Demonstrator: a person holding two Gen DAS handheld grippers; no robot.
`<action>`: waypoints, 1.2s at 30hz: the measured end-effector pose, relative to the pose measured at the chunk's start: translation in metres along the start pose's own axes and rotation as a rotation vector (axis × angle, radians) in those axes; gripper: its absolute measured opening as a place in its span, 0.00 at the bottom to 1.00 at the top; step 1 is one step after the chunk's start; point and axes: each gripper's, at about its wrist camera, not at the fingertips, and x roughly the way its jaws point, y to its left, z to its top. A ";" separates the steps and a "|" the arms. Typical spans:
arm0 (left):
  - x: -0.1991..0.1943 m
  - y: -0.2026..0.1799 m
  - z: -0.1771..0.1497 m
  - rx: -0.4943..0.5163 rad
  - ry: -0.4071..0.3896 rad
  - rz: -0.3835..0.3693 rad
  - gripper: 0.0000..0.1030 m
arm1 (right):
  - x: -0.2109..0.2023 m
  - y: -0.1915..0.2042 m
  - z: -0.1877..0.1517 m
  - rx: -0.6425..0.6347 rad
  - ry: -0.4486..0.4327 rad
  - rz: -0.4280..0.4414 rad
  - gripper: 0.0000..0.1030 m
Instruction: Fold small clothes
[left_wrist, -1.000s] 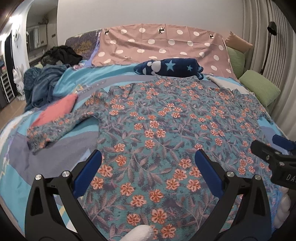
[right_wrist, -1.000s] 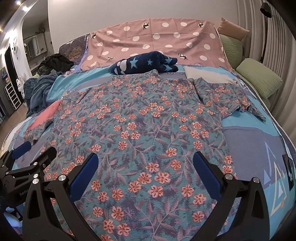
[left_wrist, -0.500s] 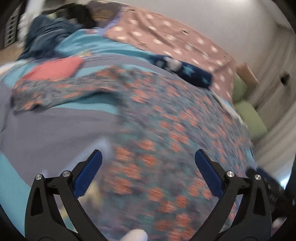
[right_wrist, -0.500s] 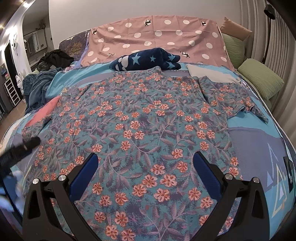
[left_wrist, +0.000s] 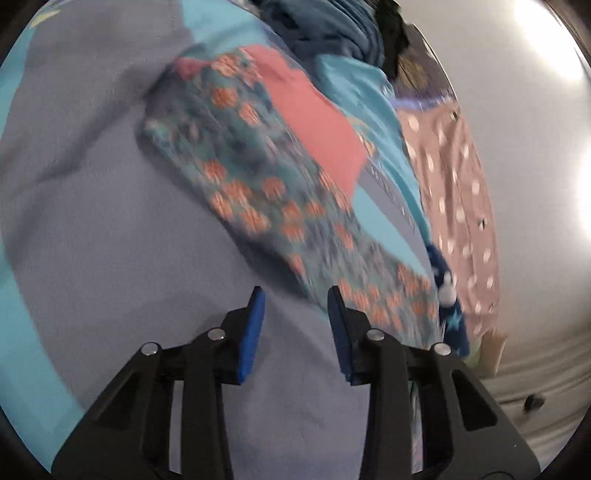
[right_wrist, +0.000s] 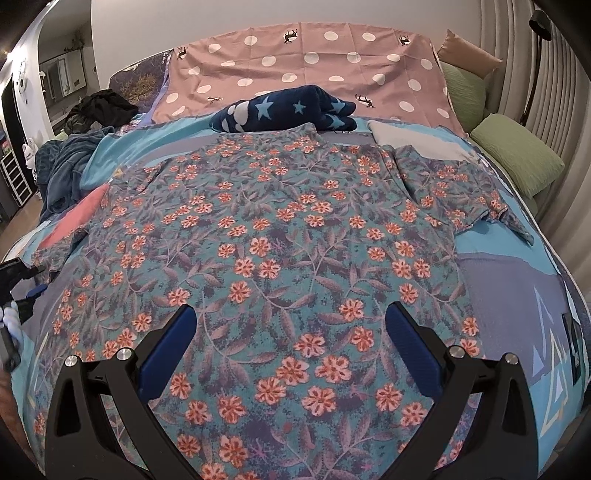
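Note:
A teal floral shirt with orange flowers lies spread flat on the bed, both sleeves out. My right gripper is open and empty, hovering over the shirt's lower hem. My left gripper is partly closed with a gap between its blue pads, empty, hovering by the shirt's left sleeve. The left wrist view is blurred and tilted. The left gripper also shows in the right wrist view at the far left, next to the sleeve's cuff.
A navy star blanket and a pink dotted cloth lie beyond the collar. Green pillows line the right edge. Dark clothes are heaped at the left. A pink cloth lies beside the sleeve.
My left gripper swung left from the shirt's hem to the left sleeve, tilted, and narrowed its jaws. My right gripper barely moved.

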 end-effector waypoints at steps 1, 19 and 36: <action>0.005 0.005 0.007 -0.025 -0.003 0.006 0.33 | 0.001 -0.001 0.001 0.004 0.003 -0.004 0.99; 0.018 0.042 0.050 -0.234 -0.159 0.049 0.02 | 0.010 -0.008 0.002 0.020 0.018 -0.006 0.99; 0.041 -0.311 -0.201 1.003 -0.004 -0.209 0.03 | -0.003 -0.055 0.004 0.126 -0.030 -0.027 0.99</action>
